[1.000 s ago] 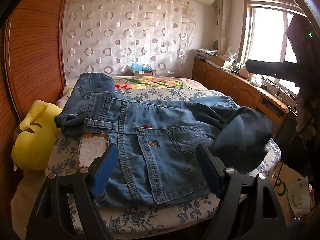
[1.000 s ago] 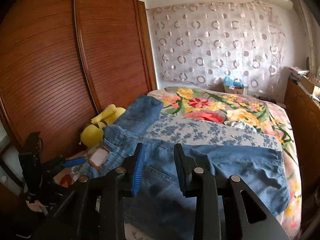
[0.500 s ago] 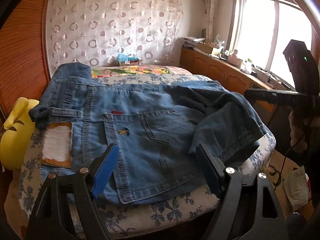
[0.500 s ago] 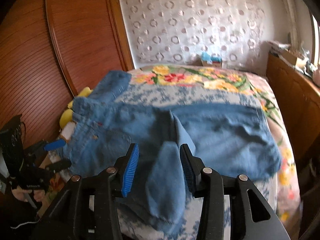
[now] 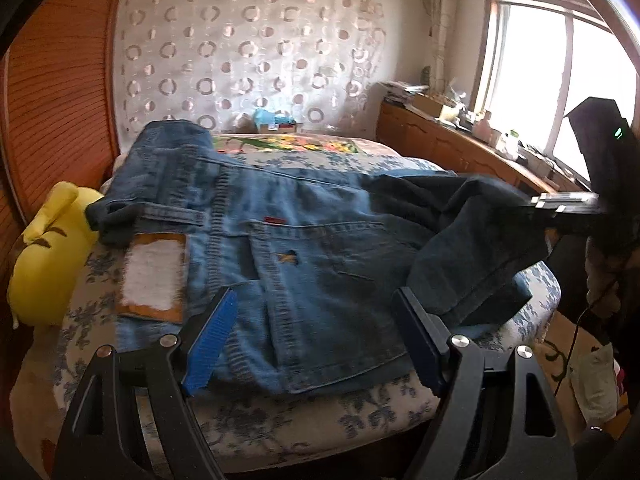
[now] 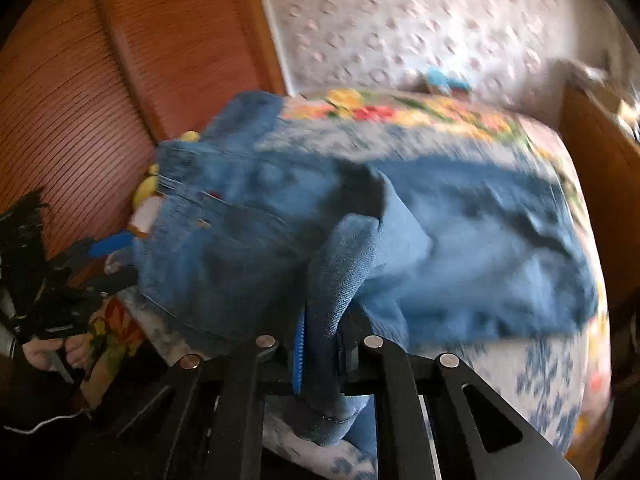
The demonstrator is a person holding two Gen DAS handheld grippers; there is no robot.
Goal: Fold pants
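Observation:
Blue denim pants [image 5: 304, 248] lie on the bed, back pockets up, waist toward the left with a white-and-tan label [image 5: 154, 276]. One leg hem [image 5: 472, 264] is lifted over the seat at the right. My left gripper [image 5: 316, 340] is open and empty, just above the near edge of the pants. My right gripper [image 6: 320, 344] is shut on the pant leg hem [image 6: 340, 264] and holds it above the pants; it also shows in the left wrist view [image 5: 568, 204]. The right wrist view is blurred by motion.
A yellow plush toy [image 5: 44, 256] lies at the bed's left edge by the wooden wardrobe [image 5: 52, 92]. A floral quilt [image 6: 400, 116] covers the far bed. A wooden cabinet [image 5: 460, 148] under the window runs along the right.
My right gripper has closed on the pant leg hem and pulled it up and toward the waist. My left gripper stays open by the near edge, slightly shifted.

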